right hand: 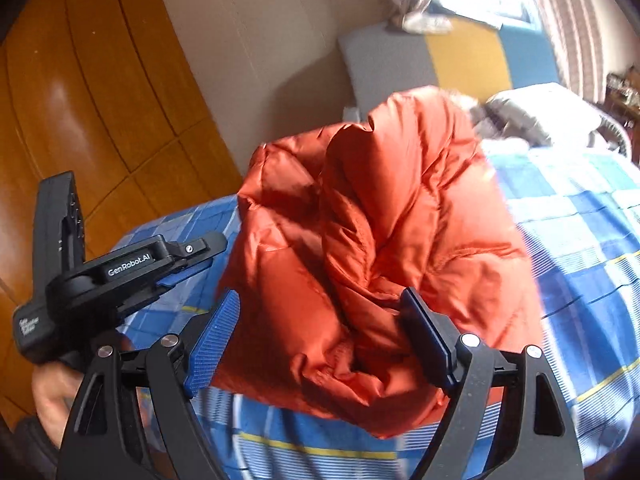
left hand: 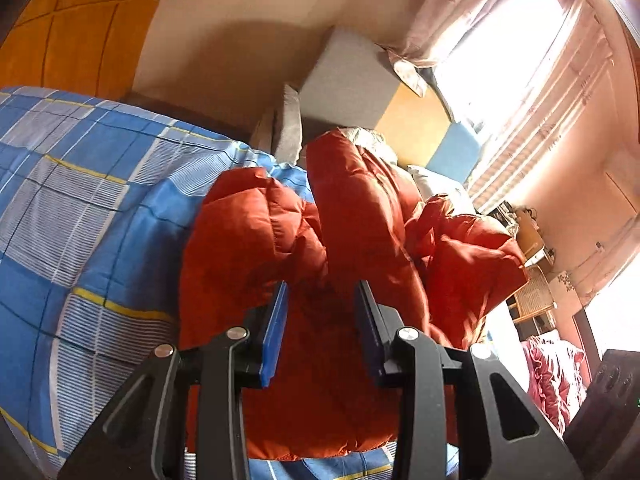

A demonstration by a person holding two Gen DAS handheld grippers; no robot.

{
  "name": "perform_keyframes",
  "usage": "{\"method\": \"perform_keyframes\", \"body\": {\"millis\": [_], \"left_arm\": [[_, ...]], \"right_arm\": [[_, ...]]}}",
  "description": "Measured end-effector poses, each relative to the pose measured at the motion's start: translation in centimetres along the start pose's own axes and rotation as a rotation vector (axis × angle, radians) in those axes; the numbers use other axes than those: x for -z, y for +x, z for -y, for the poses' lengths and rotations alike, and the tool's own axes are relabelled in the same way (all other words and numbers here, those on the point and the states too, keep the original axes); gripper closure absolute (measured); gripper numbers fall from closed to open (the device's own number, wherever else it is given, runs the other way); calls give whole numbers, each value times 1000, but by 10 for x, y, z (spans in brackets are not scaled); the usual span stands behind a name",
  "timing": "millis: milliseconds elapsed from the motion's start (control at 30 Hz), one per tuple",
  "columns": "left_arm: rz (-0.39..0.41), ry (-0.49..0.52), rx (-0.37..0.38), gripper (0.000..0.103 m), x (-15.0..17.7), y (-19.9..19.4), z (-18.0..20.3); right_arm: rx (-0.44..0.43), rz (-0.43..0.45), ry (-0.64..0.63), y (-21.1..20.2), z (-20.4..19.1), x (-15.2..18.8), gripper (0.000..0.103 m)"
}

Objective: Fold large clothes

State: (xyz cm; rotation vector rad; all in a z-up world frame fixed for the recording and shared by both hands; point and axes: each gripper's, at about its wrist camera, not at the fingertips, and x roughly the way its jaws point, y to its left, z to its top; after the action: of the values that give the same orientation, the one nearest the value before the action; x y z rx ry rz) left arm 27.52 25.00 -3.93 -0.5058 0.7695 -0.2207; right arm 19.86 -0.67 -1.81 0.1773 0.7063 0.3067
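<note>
The orange puffer jacket (right hand: 372,248) lies bunched in a puffy heap on the bed's blue plaid cover (right hand: 580,240), its quilted folds piled over one another, toward the side of the bed nearest the wooden floor (right hand: 80,100).

Your left claw (left hand: 322,300) has its blue pads set narrow, with the jacket's fabric filling the gap between them; whether the pads truly pinch the cloth you cannot tell from either view. In the right wrist view that same claw (right hand: 192,258) shows from the side, just beside the jacket's edge, with your hand (right hand: 52,396) below it.

Your right claw (right hand: 320,312) is released, its jaws spread wide and opening, with a bulge of the jacket between them but the pads not pressing on it.

Beyond the jacket, a grey pillow (right hand: 540,112) rests near the headboard of grey, yellow and blue panels (right hand: 464,56), under a bright curtained window (left hand: 520,60).
</note>
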Motion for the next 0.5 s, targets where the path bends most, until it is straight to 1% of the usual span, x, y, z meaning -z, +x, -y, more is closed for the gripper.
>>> {"method": "perform_keyframes", "body": {"millis": [67,100,167,200,233,267,300,333,367,400,467,500], "left_arm": [[-9,-5,1,69,1,6,0],[-14,-10,3,69,2,8,0],[-22,-12,4,69,4,13,0],[-25,-11,10,69,5,14,1],[-24,-6,19,69,5,14,2],[-23,0,23,66,4,13,3],[-26,6,30,59,4,13,3],[-28,7,51,55,3,12,1],[-32,14,74,46,3,11,1],[-37,29,87,43,3,10,2],[-49,62,94,40,4,11,7],[-78,96,116,39,4,14,11]], "right_arm": [[7,4,9,0,6,5,21],[-3,-12,10,5,6,8,21],[-49,-59,49,20,5,15,21],[-64,-80,36,28,1,18,21],[-60,-95,4,37,-5,21,21],[-50,-100,-13,43,-10,24,21],[-49,-103,-28,49,-15,27,18],[-49,-99,-35,53,-19,30,16],[-47,-99,-45,57,-24,32,16],[-49,-101,-63,61,-29,34,16],[-66,-101,-68,66,-36,36,16],[-67,-102,-81,68,-39,37,16]]}}
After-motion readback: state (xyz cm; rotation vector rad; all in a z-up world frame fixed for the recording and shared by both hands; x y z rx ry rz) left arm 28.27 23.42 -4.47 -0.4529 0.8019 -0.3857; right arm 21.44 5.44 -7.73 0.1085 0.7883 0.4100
